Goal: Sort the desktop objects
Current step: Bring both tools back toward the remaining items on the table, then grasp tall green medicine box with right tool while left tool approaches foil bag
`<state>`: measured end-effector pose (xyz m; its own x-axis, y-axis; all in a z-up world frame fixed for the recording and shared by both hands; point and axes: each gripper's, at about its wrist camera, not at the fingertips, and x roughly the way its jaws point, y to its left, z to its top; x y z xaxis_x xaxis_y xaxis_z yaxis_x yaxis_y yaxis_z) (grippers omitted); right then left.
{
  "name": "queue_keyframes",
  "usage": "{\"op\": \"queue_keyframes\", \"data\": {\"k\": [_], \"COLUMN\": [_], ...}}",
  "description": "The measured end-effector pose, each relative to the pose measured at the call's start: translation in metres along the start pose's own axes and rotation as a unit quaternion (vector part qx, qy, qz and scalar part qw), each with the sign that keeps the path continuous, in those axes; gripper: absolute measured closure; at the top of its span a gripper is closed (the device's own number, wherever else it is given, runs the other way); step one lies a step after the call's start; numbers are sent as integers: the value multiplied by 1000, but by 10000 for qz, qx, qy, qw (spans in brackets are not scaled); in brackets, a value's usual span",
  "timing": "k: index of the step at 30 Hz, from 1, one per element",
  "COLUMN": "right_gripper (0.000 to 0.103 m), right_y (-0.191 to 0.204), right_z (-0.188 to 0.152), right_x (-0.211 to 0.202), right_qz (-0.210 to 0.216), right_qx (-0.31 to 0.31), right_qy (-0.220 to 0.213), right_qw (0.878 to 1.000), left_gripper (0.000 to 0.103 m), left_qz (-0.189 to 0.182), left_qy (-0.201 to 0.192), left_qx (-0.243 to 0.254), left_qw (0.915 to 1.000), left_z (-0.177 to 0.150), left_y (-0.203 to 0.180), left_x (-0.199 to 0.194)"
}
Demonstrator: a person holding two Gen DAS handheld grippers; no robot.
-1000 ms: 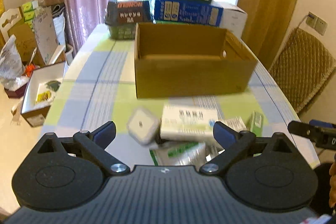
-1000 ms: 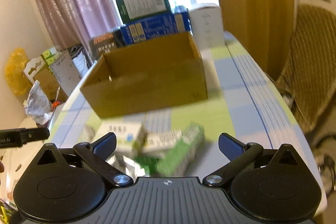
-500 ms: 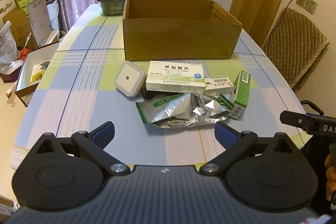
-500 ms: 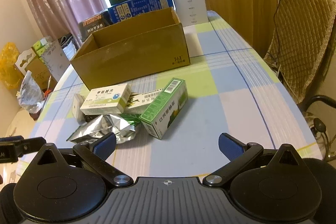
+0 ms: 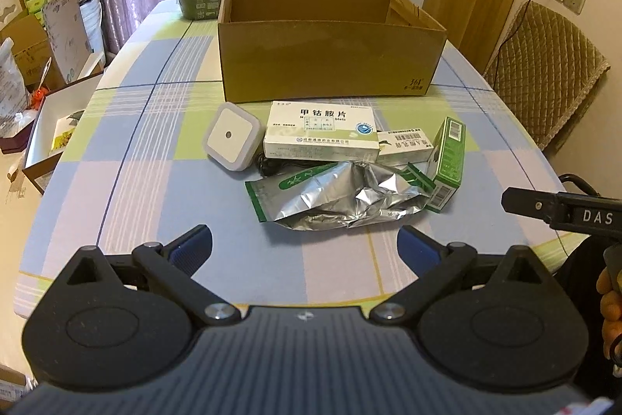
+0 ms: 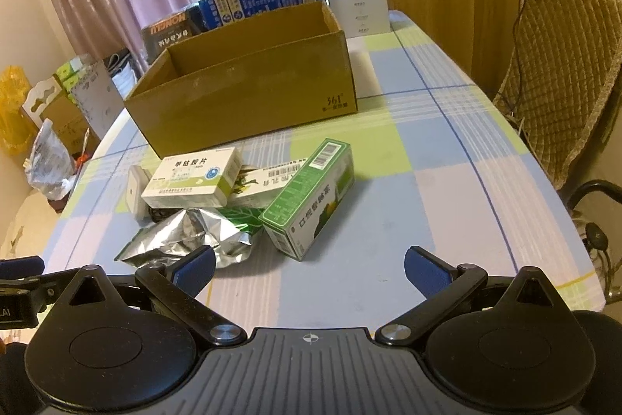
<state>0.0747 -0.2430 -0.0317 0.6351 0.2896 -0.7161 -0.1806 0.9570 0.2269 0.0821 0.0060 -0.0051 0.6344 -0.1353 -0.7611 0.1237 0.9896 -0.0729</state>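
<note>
Both claws hang wide open and empty over the near edge of the checked surface [image 5: 136, 181]: left claw [image 5: 305, 246], right claw [image 6: 310, 269]. Ahead sits the pile: a crumpled silver foil pouch [image 5: 334, 195], a white medicine box [image 5: 322, 131] on top, a green carton [image 6: 309, 197] at its right, a square white night light [image 5: 231, 137] at its left. Behind them, touching none, stands an open cardboard box [image 5: 330, 61].

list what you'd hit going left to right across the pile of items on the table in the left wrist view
white square night light → white medicine box → small white box with a barcode → green box. The crumpled foil pouch spans beneath most of these, so it has no clear place in the order.
</note>
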Motion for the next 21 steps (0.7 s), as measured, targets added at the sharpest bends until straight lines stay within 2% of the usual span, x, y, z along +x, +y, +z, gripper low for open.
{"op": "queue_keyframes", "data": {"k": [6, 10, 18, 21], "right_gripper": [2, 2, 3, 6], "right_y": [0, -1, 0, 4], "right_z": [4, 9, 24, 29], "right_x": [11, 21, 52, 68], "right_qz": [-9, -26, -2, 34], "right_qx": [-40, -50, -167, -223], "right_qy": [84, 127, 268, 368], "right_qw": [10000, 9999, 9995, 9991], "left_gripper": [3, 3, 4, 4], "left_qz": [34, -3, -234, -303], "left_qy": [73, 145, 280, 317], "left_qx": [-16, 144, 807, 1100], "left_qw": [10000, 9998, 9961, 9930], "left_z": [1, 4, 15, 19], "left_y": [3, 2, 2, -1], "left_x": [8, 15, 41, 56]}}
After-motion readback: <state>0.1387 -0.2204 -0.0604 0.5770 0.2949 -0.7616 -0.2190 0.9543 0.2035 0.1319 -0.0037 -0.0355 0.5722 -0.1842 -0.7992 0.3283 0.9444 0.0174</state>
